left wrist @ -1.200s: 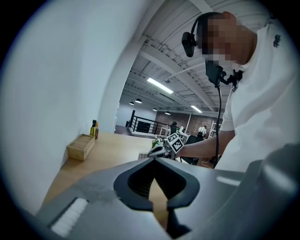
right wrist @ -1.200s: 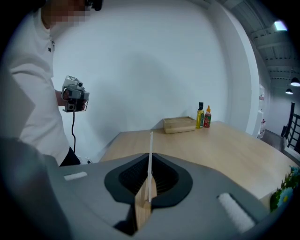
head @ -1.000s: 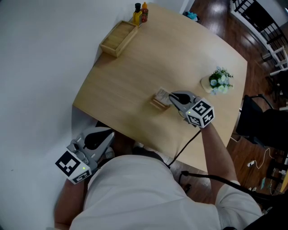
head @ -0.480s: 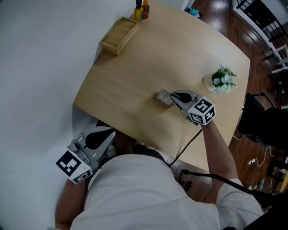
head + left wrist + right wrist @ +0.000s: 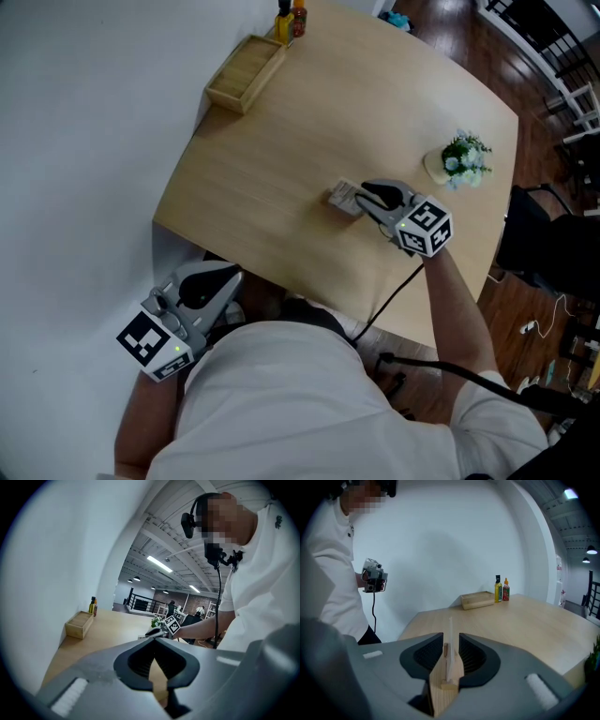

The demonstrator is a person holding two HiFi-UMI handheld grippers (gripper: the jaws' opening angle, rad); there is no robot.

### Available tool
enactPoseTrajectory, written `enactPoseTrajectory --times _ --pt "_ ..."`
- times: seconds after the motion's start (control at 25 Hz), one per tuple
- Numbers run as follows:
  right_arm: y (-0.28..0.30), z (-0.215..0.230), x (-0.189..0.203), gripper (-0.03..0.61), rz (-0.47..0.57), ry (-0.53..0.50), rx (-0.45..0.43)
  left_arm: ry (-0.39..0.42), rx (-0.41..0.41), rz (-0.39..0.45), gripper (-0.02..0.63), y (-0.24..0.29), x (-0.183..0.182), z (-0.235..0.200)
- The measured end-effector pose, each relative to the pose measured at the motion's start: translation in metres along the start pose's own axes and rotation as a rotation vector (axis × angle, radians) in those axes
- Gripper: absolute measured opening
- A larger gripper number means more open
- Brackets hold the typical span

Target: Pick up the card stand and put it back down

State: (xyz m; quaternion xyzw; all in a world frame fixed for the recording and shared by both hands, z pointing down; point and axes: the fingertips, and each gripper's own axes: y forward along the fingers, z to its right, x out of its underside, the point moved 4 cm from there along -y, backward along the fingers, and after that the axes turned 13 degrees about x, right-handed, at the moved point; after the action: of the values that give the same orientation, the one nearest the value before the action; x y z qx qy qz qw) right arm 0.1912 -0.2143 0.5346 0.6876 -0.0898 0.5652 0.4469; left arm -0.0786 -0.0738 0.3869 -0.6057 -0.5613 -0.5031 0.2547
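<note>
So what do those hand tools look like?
Left hand-held gripper and right hand-held gripper: grey, black jaws, black-and-white marker cube; black cable on the right one. White short sleeves. The right jaws have just been opening, card stand between them.

Left gripper point(image 5: 154, 643) fills the lower frame. Jaw tips meet, nothing between them.

Beyond it is a light wooden table point(image 5: 117, 627). At the table's far left corner, against the white wall point(image 5: 70, 550), sits an open wooden box point(image 5: 78, 625), with two sauce bottles point(image 5: 93, 605) just behind it. A small flowering plant point(image 5: 154, 620) is toward the table's far right side. A person in a white shirt point(image 5: 262, 588) stands at the table's right edge, forearm point(image 5: 201, 629) stretched over the tabletop.
</note>
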Motion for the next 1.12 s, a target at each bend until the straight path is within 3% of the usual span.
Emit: enactPoseTrajectory --times 0.28,0.48,0.8,1.12 --pt "-0.040 0.000 -0.038 0.152 0.083 0.019 0.227 0.044 0.057 -0.004 0.003 -0.020 -0.008 0.005" --pt "-0.086 -0.034 -0.042 0.167 0.113 0.074 0.397 0.090 0.133 -0.013 0.003 -0.044 -0.004 0.012" --pt "-0.147 -0.182 -0.014 0.166 0.092 0.178 0.554 0.132 0.250 -0.029 0.003 -0.102 0.014 0.038" --pt "-0.181 -0.323 0.000 0.167 0.072 0.255 0.613 0.138 0.349 -0.071 0.003 -0.154 0.045 0.072"
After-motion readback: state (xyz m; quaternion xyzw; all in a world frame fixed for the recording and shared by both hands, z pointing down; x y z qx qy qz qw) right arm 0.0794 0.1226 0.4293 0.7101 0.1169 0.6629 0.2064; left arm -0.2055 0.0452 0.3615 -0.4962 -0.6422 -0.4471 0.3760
